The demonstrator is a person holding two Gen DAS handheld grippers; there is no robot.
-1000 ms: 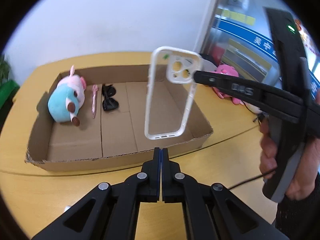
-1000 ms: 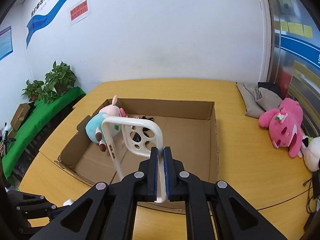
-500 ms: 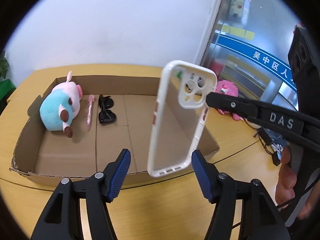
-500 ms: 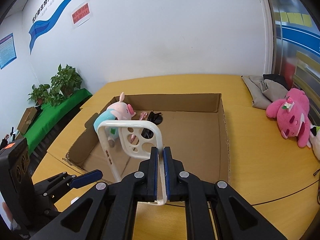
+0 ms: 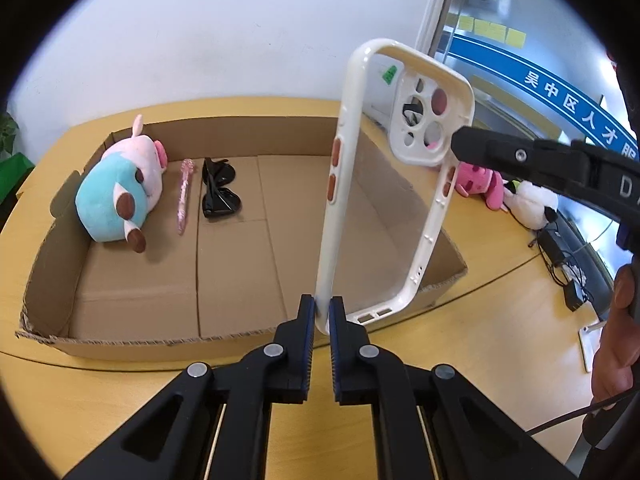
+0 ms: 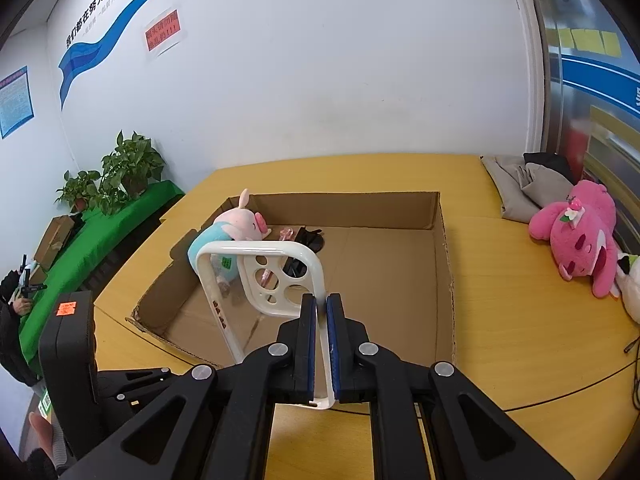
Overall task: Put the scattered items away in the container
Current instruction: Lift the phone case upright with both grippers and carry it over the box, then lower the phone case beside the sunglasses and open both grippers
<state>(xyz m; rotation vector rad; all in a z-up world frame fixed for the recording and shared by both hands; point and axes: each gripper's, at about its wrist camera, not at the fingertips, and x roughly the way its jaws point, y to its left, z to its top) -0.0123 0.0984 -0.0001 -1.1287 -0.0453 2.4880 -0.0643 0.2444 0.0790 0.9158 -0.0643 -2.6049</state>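
The left tongs (image 5: 323, 312) are now pinching the bottom corner of the white phone case (image 5: 384, 184); half a second back their jaws were standing wide apart on either side of it, and a second back they were shut below it. The right tongs (image 6: 321, 340) are keeping their grip on the case's side rail near the camera cut-out, as they were before. So both tongs are holding the one case at once, which reads as a handover under way: the left is taking it so the right can let go.

The case is hanging in the air over the near right corner of the cardboard box (image 5: 120, 344), above the worktop (image 5: 460, 344), not yet inside. It is standing nearly upright, its long axis running top to bottom with a slight lean, camera cut-out at the top and port holes at the bottom.

Already lying in the box are a plush pig (image 5: 120, 196), a pink pen (image 5: 184, 200) and black sunglasses (image 5: 220, 194).
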